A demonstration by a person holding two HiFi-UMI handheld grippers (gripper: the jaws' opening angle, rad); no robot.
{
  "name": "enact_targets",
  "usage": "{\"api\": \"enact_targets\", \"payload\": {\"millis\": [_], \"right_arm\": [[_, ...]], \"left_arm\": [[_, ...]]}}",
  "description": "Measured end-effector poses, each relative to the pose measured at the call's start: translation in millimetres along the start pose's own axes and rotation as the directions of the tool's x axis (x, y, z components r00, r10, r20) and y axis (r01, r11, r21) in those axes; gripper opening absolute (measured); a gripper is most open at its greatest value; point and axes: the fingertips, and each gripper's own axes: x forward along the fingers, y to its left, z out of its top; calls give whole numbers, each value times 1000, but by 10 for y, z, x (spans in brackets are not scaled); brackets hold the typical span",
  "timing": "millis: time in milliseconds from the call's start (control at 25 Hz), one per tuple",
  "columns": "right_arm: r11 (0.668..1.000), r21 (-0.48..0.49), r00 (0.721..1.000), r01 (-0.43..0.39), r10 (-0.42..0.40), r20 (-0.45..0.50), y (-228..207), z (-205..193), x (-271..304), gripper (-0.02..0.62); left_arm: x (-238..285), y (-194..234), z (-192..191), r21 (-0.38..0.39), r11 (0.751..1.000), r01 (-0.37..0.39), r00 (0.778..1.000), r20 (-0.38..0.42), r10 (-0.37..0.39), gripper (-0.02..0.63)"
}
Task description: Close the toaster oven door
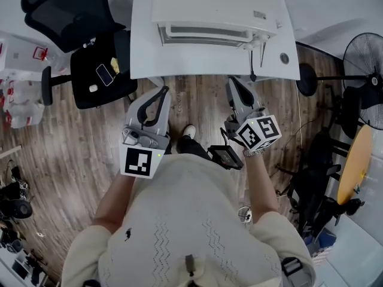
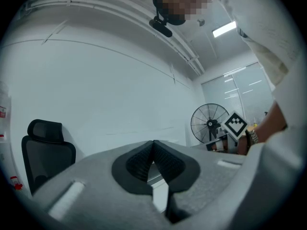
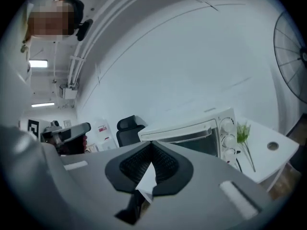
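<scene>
On the table (image 1: 143, 52) sat the oven (image 1: 215, 5), its door (image 1: 206, 33) facing the person; whether the door was fully shut could not be told. Both grippers hung just off the table's near edge, clear of the oven. The left gripper (image 1: 161, 91) and the right gripper (image 1: 232, 82) each had jaws pressed together, nothing between them. A chair (image 1: 72, 11) stood left of the table, a fan (image 1: 366, 55) to its right.
</scene>
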Motion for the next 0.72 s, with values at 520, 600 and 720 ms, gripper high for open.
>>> {"api": "enact_targets", "payload": {"millis": [520, 600, 720], "right_arm": [[990, -142, 997, -2, 13, 73, 425, 554, -486, 8], [989, -146, 997, 1, 11, 78, 519, 607, -525, 9], [987, -161, 995, 6, 9, 95, 633, 692, -550, 8]], "left_arm": [[66, -119, 35, -1, 999, 44, 999, 7, -44, 3], [48, -129, 50, 3, 999, 49, 999, 9, -50, 3], [14, -96, 95, 8, 999, 42, 999, 17, -42, 4]]}}
